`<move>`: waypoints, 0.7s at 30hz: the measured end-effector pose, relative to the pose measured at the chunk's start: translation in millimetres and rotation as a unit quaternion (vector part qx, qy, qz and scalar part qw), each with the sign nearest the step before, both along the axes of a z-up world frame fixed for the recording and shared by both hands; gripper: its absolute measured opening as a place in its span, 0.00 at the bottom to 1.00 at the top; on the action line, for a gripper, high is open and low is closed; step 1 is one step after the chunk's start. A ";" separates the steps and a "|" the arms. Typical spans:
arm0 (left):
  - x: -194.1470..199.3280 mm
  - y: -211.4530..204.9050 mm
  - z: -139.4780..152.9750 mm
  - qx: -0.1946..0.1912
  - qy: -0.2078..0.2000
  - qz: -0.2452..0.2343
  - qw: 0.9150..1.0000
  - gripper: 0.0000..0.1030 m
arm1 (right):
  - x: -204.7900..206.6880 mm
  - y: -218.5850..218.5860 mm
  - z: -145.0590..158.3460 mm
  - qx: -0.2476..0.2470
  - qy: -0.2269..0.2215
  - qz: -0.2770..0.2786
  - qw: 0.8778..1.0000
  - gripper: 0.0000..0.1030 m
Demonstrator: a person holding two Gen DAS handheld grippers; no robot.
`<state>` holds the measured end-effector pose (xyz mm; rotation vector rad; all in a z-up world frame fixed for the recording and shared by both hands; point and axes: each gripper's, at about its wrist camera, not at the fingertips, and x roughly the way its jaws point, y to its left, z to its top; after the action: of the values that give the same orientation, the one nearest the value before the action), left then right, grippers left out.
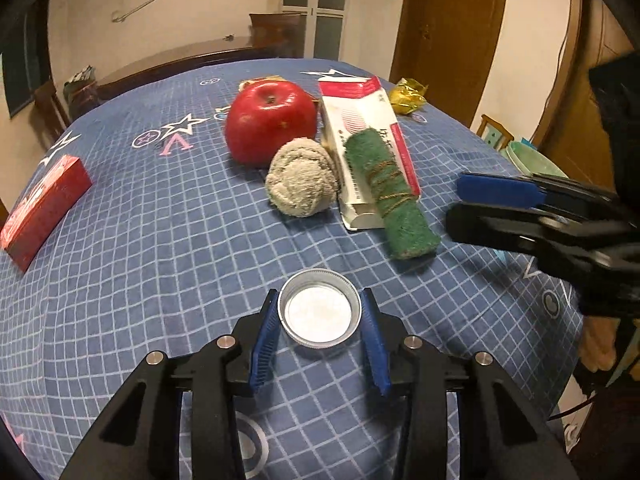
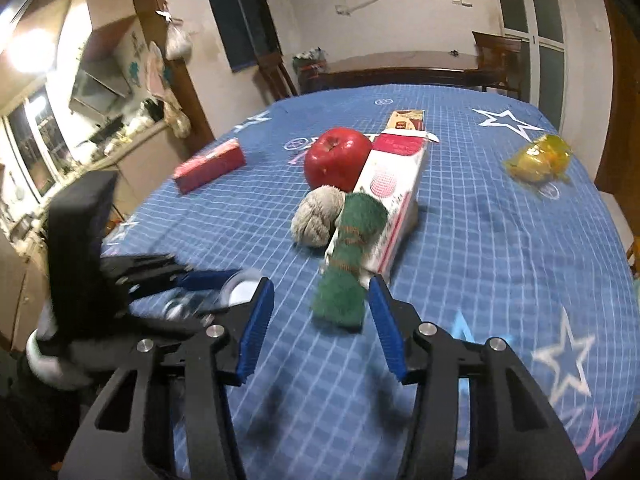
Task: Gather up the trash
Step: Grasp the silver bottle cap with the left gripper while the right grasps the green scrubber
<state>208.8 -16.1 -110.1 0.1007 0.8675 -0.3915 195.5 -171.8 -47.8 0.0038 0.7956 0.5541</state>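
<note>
A silver bottle cap (image 1: 319, 307) lies open side up on the blue checked tablecloth (image 1: 140, 264). My left gripper (image 1: 320, 300) is open, its blue pads on either side of the cap, close but not pressing. My right gripper (image 2: 322, 288) is open and empty, just in front of the near end of a green rolled cloth (image 2: 352, 256). The right gripper also shows in the left wrist view (image 1: 460, 202) at the right. The cap shows blurred in the right wrist view (image 2: 240, 286).
A red apple (image 1: 270, 120), a grey rag ball (image 1: 302, 176), a red-and-white carton (image 1: 364, 136) under the green roll (image 1: 394, 196), a red box (image 1: 42, 204) at the left and a yellow wrapper (image 1: 408, 94) at the far right lie on the table.
</note>
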 end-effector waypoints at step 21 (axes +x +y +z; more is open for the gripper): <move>-29.4 10.9 27.1 -0.004 -0.085 0.077 0.993 0.40 | -25.1 -3.2 7.4 -0.021 -0.092 -0.050 0.994 0.15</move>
<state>179.4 -5.2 -83.0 0.0586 0.7009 -0.2370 170.4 -175.0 -40.4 -0.0454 0.6242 0.4356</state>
